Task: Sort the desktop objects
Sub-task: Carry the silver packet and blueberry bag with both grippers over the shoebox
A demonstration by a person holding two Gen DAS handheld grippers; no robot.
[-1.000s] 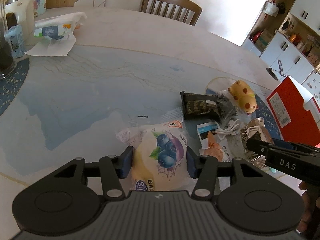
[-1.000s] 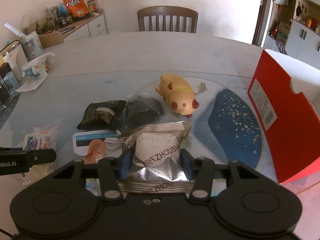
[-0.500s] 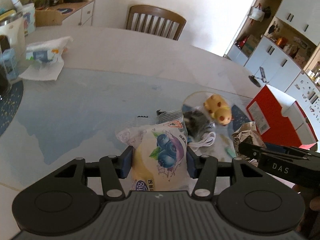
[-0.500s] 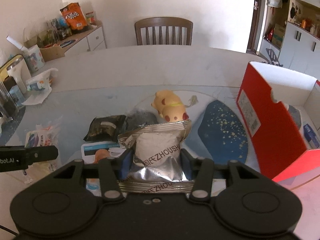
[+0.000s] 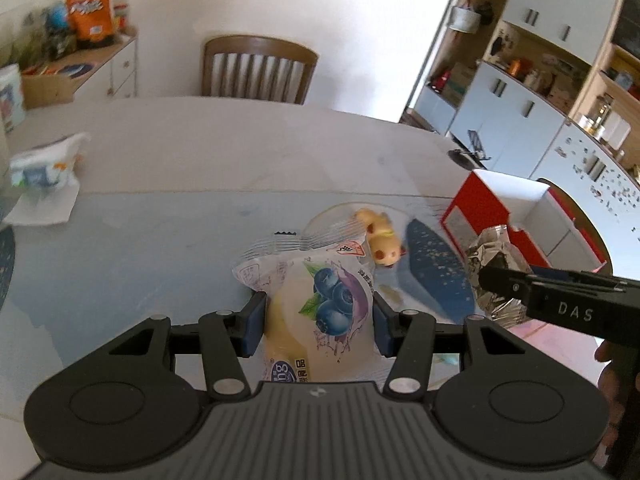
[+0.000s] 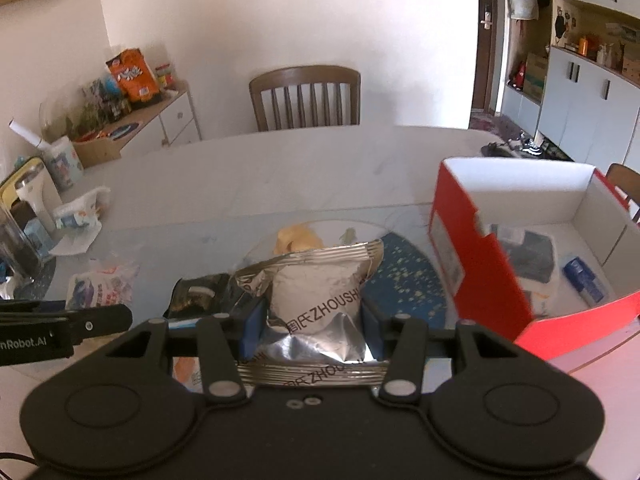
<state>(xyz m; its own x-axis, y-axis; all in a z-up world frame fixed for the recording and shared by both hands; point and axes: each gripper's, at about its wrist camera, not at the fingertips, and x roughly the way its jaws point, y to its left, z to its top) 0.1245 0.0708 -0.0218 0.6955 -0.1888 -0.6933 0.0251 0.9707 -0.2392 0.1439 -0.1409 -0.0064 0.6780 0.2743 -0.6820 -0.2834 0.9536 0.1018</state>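
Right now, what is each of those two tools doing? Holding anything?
Left tool: closed on the blueberry snack packet.
Right tool: closed on the silver foil packet.

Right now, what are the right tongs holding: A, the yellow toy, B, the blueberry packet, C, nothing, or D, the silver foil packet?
D: in the right wrist view the right tongs are shut on the silver packet.

Pale wall, wooden chair [image 6: 305,96] at the table's far edge, white cabinets [image 5: 492,116] right, sunlit
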